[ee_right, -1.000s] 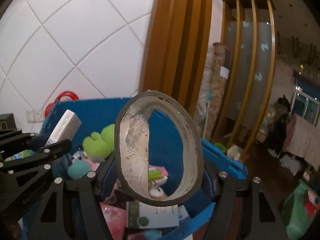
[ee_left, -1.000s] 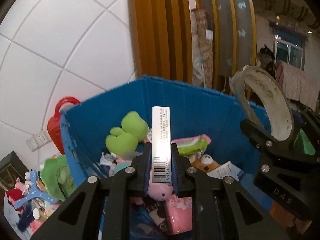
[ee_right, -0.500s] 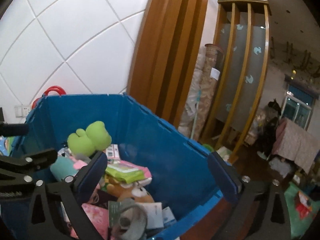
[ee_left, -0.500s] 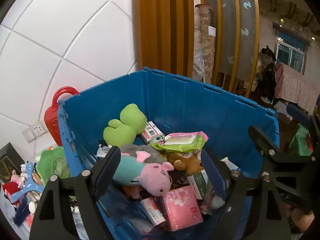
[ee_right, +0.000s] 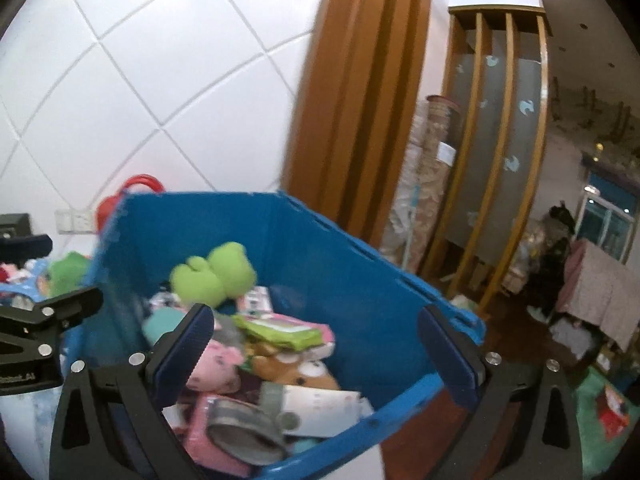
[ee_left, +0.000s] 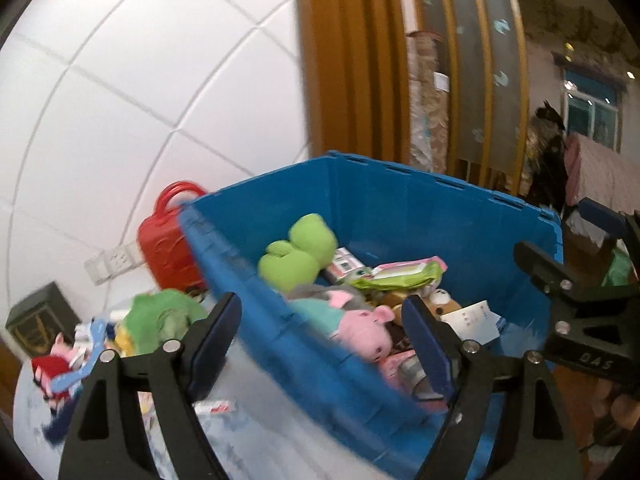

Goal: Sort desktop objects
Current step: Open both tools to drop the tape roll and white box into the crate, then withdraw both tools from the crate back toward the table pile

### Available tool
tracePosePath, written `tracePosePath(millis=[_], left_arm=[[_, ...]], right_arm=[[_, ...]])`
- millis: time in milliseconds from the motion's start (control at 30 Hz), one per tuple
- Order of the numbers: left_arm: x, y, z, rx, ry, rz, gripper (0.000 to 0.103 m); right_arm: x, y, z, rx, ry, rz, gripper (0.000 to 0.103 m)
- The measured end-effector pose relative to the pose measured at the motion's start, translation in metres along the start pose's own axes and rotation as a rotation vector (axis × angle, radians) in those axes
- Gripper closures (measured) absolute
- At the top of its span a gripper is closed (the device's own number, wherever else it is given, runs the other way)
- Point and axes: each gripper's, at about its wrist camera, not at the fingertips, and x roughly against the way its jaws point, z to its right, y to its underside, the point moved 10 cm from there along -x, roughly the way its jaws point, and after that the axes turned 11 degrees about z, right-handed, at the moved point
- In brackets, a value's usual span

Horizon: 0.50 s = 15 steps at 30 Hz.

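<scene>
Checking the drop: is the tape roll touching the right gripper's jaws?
Apart. The right wrist view shows the tape roll lying in the blue bin, jaws wide open and empty.

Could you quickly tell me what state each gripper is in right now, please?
Left gripper: open, holding nothing.
Right gripper: open, holding nothing.

Left tool (ee_left: 322,320) open w/ nothing between its jaws, over near wall of blue bin (ee_left: 400,208) holding green plush (ee_left: 300,256) & pink pig (ee_left: 368,332); right tool (ee_left: 580,300) alongside.

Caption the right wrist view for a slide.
Right gripper, open and empty, over a blue bin of plush toys, packets and a tape roll.
</scene>
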Motion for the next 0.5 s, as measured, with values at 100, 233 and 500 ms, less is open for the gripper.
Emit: tracePosePath(millis=[100,233,500], left_arm=[[0.016,0.011,-0.036,0.041,-0.044,-0.011,0.021],[0.036,0.03,-0.093,0.078,-0.142,-0.026,0.021],[0.077,0.09,-0.221,0.165,-0.366,-0.113,0.021]], right_arm=[[0.019,-0.012,-0.037,-0.001,-0.072,0.033,0.0],[0.033,-0.02,-0.095,0.011,-0.185,0.054,0.0],[0.051,-0.019,-0.226,0.032,-0.414,0.037,0.0]])
